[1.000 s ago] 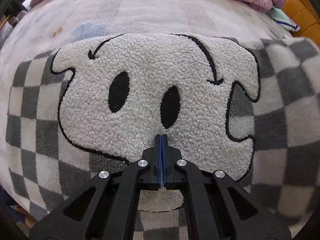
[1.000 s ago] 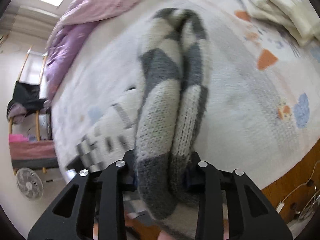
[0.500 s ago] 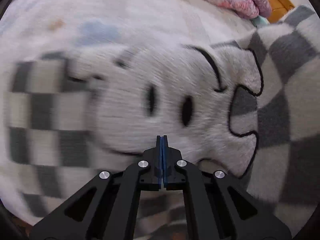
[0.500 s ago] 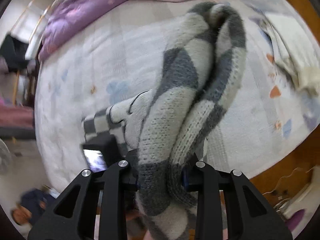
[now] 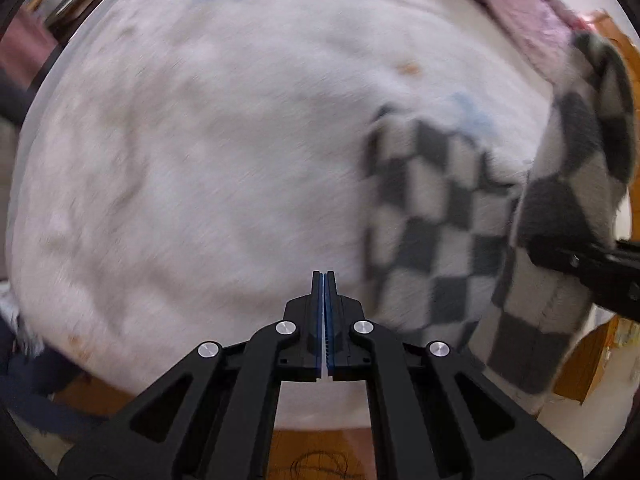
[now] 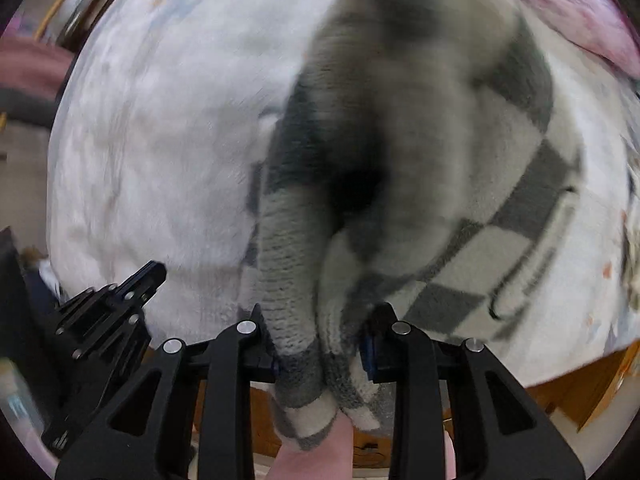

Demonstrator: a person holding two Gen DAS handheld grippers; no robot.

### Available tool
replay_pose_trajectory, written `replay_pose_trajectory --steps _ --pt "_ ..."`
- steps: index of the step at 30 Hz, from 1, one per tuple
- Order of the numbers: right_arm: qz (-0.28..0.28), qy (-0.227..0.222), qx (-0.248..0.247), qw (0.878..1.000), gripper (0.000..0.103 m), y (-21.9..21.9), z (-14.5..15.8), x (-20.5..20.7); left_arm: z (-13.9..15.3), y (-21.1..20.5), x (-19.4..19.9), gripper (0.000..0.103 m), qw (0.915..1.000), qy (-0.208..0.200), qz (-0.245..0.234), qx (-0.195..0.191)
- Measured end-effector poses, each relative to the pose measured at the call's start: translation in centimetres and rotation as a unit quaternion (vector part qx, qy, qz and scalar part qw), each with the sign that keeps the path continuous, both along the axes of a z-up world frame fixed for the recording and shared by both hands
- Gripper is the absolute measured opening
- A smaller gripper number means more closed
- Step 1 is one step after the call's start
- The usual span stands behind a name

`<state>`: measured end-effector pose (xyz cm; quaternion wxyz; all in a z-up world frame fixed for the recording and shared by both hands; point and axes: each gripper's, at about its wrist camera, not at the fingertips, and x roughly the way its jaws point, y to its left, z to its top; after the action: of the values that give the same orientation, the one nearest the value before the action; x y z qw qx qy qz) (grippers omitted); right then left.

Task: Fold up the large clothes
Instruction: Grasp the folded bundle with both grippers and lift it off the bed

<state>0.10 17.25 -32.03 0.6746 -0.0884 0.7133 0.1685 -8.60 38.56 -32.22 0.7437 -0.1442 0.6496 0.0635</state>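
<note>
My right claw (image 6: 320,344) pinching thick bunched fold of grey-and-white checked sweater (image 6: 400,152); knit squeezed between both fingers, end hanging out behind them near my hand (image 6: 316,452). Rest of sweater trails from claw onto white bed cover (image 6: 160,140). My left claw (image 5: 324,280) pressed together, nothing between tips, over bare bed cover, sweater off to its right. Pink quilt (image 5: 532,12) at far edge of bed. Wood floor (image 5: 320,456) below. Both views blurred.
</note>
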Motion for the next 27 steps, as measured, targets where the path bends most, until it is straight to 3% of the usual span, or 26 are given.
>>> replay_pose_trajectory --steps 5,8,10,11,12,13,14,16,20,22,23,24,26,27 --pt "0.007 0.032 0.013 0.999 0.027 3.0 -2.8 0.3 -1.8 1.6 -3.9 0.003 0.9981 0.049 0.037 -0.001" --pt "0.054 0.068 0.015 0.996 0.03 4.6 -5.2 0.8 -2.3 1.3 -5.2 0.003 0.9963 0.066 0.055 -0.002" --pt "0.069 0.109 0.052 0.99 0.061 5.3 -7.8 1.7 -2.5 1.2 -5.7 0.003 0.9946 0.08 0.065 0.0" --pt "0.076 0.129 0.07 0.986 0.09 5.4 -8.2 1.7 -2.4 1.1 -5.8 0.004 0.9939 0.085 0.07 -0.001" --pt "0.079 0.152 0.094 0.981 0.097 5.8 -8.2 1.7 -2.0 1.2 -5.8 0.004 0.9935 0.085 0.076 -0.002" --pt "0.075 0.152 0.093 0.981 0.096 5.6 -7.6 1.4 -1.6 1.2 -5.7 0.011 0.9933 0.083 0.081 -0.001" --pt "0.074 0.152 0.098 0.981 0.096 5.6 -7.1 1.4 -0.9 1.3 -5.5 0.025 0.9933 0.077 0.087 -0.001" --pt "0.067 0.155 0.135 0.976 0.094 4.3 -5.9 1.3 0.8 1.8 -5.1 0.037 0.9933 0.061 0.098 0.002" --pt "0.001 0.186 0.199 0.962 0.094 -0.7 -2.6 1.3 4.2 2.1 -3.1 0.037 0.995 0.034 0.093 0.009" --pt "-0.006 0.135 0.199 0.971 0.094 -3.8 0.8 1.7 5.6 1.3 -1.0 0.037 0.9975 0.017 0.068 0.007" --pt "-0.009 0.107 0.192 0.976 0.084 -4.8 2.1 2.0 6.2 0.7 0.2 0.037 0.9986 0.006 0.052 0.004" --pt "-0.014 0.073 0.186 0.98 0.052 -6.3 3.7 2.4 6.9 -0.2 1.9 0.037 0.9995 -0.009 0.032 -0.001" --pt "-0.02 0.044 0.183 0.982 0.009 -9.4 5.5 3.8 7.3 -1.9 4.5 0.036 0.9998 -0.017 0.005 0.0" --pt "-0.037 0.029 0.16 0.986 0.009 -10.8 5.7 4.6 7.0 -3.3 6.7 0.036 0.9997 -0.013 -0.018 0.013"
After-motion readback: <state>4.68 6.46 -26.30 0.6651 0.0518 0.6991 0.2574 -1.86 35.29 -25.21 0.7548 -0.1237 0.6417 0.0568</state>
